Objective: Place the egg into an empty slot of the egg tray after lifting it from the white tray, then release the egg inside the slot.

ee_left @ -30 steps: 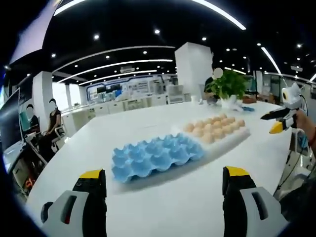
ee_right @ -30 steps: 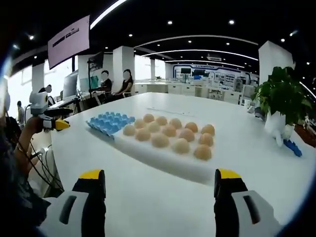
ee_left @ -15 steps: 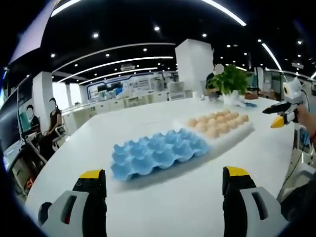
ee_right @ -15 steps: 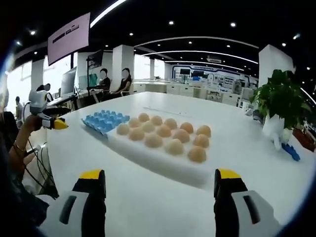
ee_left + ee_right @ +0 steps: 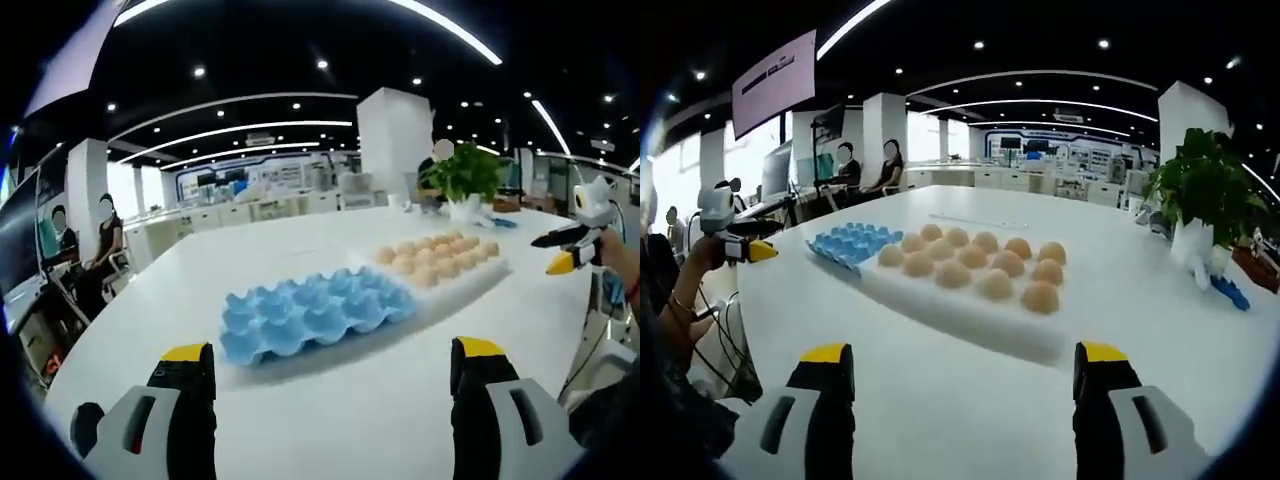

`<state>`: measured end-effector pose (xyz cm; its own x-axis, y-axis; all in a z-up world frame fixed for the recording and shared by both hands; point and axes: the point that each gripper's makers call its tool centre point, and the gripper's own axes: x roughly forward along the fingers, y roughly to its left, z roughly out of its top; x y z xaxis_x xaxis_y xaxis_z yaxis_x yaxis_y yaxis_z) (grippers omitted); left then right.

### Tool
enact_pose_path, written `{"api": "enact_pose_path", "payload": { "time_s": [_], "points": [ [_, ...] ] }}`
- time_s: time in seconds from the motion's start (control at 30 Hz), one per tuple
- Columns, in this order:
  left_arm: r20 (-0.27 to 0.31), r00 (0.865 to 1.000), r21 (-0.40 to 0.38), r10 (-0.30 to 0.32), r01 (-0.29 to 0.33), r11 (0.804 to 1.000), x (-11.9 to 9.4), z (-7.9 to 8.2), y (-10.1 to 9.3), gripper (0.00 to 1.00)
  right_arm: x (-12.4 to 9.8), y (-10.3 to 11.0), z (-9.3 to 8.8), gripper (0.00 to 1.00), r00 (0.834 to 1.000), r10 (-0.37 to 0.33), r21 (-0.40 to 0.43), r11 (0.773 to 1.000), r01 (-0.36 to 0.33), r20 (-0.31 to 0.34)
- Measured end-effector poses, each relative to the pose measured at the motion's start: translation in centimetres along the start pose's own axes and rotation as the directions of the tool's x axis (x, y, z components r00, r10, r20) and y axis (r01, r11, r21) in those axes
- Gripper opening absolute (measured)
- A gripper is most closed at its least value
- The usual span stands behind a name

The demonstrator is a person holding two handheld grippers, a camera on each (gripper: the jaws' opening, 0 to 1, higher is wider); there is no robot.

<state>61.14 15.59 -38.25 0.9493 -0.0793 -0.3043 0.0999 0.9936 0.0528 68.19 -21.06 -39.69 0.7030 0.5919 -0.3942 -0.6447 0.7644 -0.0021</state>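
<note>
A blue egg tray [image 5: 310,312] with bare slots lies on the white table, joined on its right by a white tray [image 5: 470,282] carrying several tan eggs [image 5: 436,256]. My left gripper [image 5: 325,375] is open, well short of the blue tray, holding nothing. In the right gripper view the eggs [image 5: 975,265] sit on the white tray [image 5: 970,318] ahead, with the blue egg tray [image 5: 852,245] behind it to the left. My right gripper [image 5: 965,375] is open and holds nothing, some way short of the white tray. The other gripper [image 5: 735,245] shows at the left, the right one [image 5: 570,245] at the far right.
A potted plant [image 5: 1205,200] in a white pot stands on the table to the right, with a small blue object [image 5: 1230,293] beside it. Seated people [image 5: 865,170] and desks lie beyond the table. A person's arm and cables [image 5: 690,310] are at the left edge.
Both views have shifted slightly with the hands. The trays and eggs lie as before, and both grippers remain open.
</note>
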Motion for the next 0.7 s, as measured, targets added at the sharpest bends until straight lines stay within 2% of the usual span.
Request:
{"api": "enact_pose_path", "payload": {
  "time_s": [0.3,0.43,0.57,0.7],
  "points": [
    [-0.01,1.0,-0.001,-0.001,0.001,1.0,0.44,-0.45,-0.47,1.0,0.43,0.47,-0.26,0.93,1.0,0.007,-0.007,1.0,-0.007,0.002],
    [0.004,1.0,-0.003,-0.007,0.007,1.0,0.5,-0.17,-0.59,1.0,0.57,0.56,-0.14,0.93,1.0,0.002,-0.014,1.0,-0.002,0.008],
    [-0.014,1.0,-0.003,0.006,-0.006,1.0,0.56,-0.24,-0.23,1.0,0.64,0.66,0.22,0.92,1.0,0.009,0.002,1.0,-0.009,0.015],
    [0.013,1.0,-0.001,-0.003,0.003,1.0,0.39,0.32,-0.41,1.0,0.85,0.49,0.52,0.91,1.0,0.002,-0.006,1.0,-0.001,0.015]
  ]
}}
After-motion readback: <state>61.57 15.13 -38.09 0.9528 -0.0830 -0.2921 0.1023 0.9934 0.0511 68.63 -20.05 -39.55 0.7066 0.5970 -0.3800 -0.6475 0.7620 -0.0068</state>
